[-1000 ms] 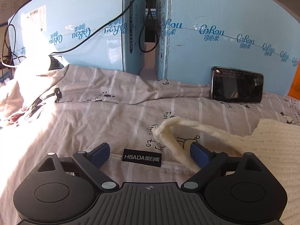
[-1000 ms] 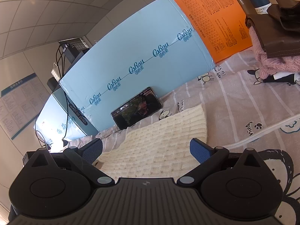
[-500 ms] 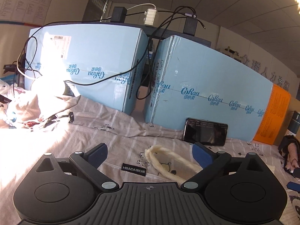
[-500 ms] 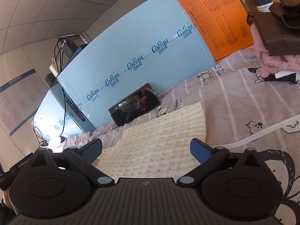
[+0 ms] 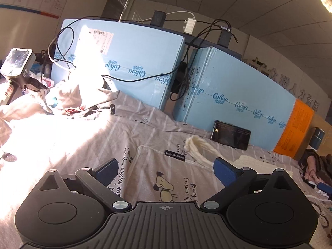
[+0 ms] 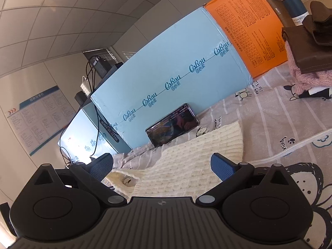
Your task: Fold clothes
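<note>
Ahead of the right gripper (image 6: pixel 161 166), jaws apart and empty, the cream sweater (image 6: pixel 186 155) is lying nearer than to the left gripper (image 5: pixel 164 171), likewise standing apart.

Sweater (image 6: pixel 186 166) near edge hidden behind right gripper (image 6: pixel 161 164) body. Wall posters (image 6: pixel 39 116) too small to read. Clothes pile (image 6: pixel 307 62) cut off at right edge; sunlit laundry (image 5: pixel 68 95) washed out.
</note>
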### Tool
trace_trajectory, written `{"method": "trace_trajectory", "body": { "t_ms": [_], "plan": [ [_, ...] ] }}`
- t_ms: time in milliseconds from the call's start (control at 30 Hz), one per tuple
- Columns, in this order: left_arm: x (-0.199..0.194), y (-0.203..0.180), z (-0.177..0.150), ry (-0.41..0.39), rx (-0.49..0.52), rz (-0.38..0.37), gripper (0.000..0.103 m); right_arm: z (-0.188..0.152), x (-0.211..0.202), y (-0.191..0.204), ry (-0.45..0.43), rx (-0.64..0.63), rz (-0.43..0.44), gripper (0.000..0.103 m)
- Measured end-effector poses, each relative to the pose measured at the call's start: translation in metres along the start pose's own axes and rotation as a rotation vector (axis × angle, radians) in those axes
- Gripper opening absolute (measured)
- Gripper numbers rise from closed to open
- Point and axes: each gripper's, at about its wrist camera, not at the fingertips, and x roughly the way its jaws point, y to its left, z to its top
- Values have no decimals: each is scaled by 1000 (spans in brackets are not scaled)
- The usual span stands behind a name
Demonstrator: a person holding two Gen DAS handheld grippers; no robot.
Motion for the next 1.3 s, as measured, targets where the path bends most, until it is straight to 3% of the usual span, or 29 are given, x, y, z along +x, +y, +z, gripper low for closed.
{"method": "trace_trajectory", "body": {
  "t_ms": [167, 367, 400, 600, 667, 767, 867, 1033, 1100, 1200, 1233, 1267, 1300],
  "plan": [
    [-14, -12, -18, 26, 41, -321, 100, -15, -29, 18, 30, -135, 4, 103],
    [-25, -33, -41, 92, 110, -497, 100, -34, -50, 34, 55, -238, 1, 103],
    [-28, -35, -45, 111, 125, -508, 100, -36, -52, 36, 53, -248, 7, 103],
    [-43, -48, -62, 257, 199, -379, 101, -37, -48, 40, 64, -283, 41, 103],
    [-44, -50, -66, 283, 193, -387, 101, -37, -43, 40, 64, -282, 57, 103],
    [-30, -54, -74, 369, 131, -418, 101, -38, -36, 37, 66, -268, 89, 103],
    [-14, -57, -73, 363, 60, -400, 103, -42, -29, 34, 78, -266, 96, 103],
    [15, -50, -63, 323, -164, -364, 102, -46, -29, 29, 77, -264, 95, 103],
    [22, -54, -61, 297, -163, -325, 96, -46, -29, 25, 75, -247, 87, 103],
    [29, -64, -58, 279, -88, -272, 51, -45, -28, 20, 74, -226, 72, 103],
    [31, -67, -58, 273, -61, -257, 30, -45, -29, 19, 71, -223, 74, 103],
    [32, -69, -57, 265, -42, -265, 23, -45, -29, 19, 67, -222, 76, 103],
    [31, -73, -56, 251, -17, -282, 23, -45, -30, 18, 62, -223, 80, 103]
  ]
}}
